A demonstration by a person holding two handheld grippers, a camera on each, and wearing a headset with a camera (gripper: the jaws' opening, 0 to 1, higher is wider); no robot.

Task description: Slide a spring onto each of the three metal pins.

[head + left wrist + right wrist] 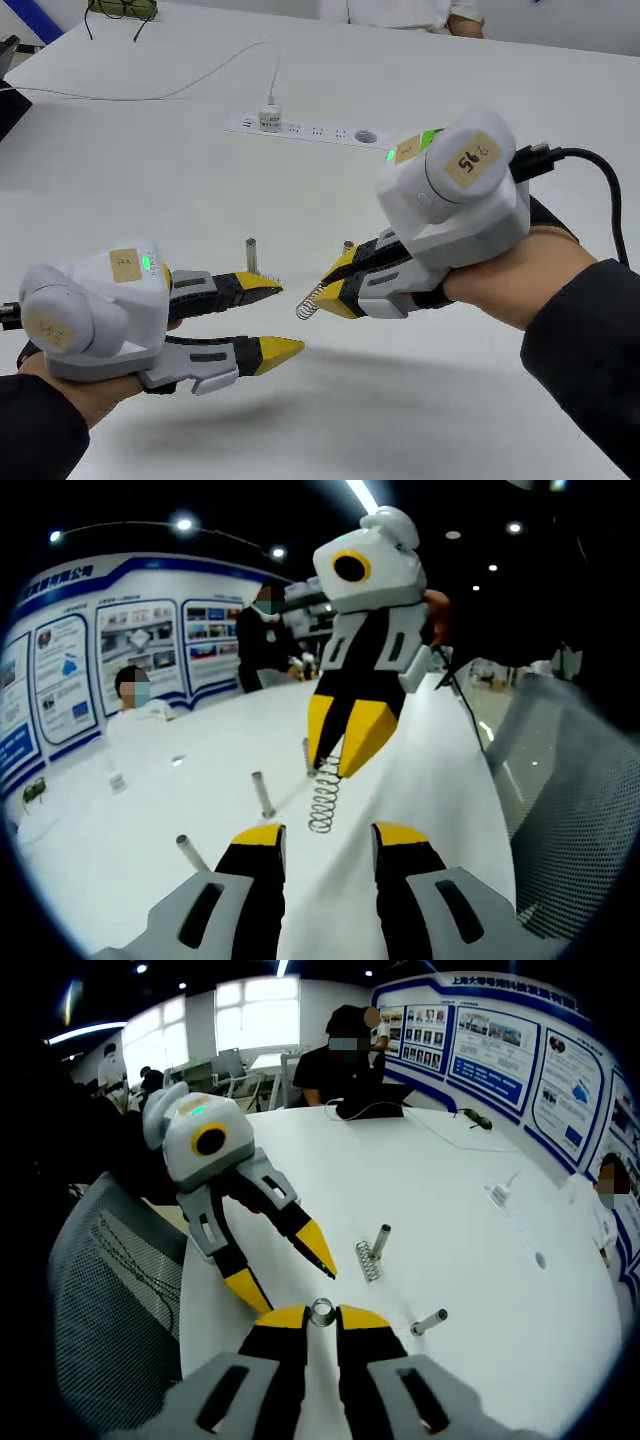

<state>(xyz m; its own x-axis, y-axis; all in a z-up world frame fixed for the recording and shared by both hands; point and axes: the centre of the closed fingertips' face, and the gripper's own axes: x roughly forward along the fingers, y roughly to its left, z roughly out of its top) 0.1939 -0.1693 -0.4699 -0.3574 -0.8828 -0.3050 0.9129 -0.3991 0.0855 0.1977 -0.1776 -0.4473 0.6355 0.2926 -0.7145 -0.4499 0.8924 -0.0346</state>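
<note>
1. Head view: the right gripper [325, 288] reaches in from the right. Its yellow-tipped fingers are pinched narrow on a spring [309, 303], and the coil sticks out past the tips, tilted down toward the white desk [150, 190].
2. The left gripper [288, 318] sits low on the left with its fingers spread wide and nothing between them. Its tips point toward the right gripper's tips, near them but apart.
3. An upright metal pin [251, 255] stands on the desk just behind the left gripper's upper finger. The top of a second pin [347, 245] shows just behind the right gripper's fingers.
4. Left gripper view: the held spring hangs below the right gripper's tips, over the gap between the left gripper's own open fingers. Whether its lower end touches the desk cannot be told. Two pins stand to the left of it.
5. Right gripper view: the held spring appears end-on as a small ring clamped between the closed yellow tips. A second spring [369, 1260] lies on the desk at the foot of the pin. Whether it touches that pin cannot be told. The second pin stands nearer, to the right of the fingers.
6. A white power strip [300, 130] lies farther back on the desk, with a plug in it and a thin cable [200, 80] trailing away.
</note>
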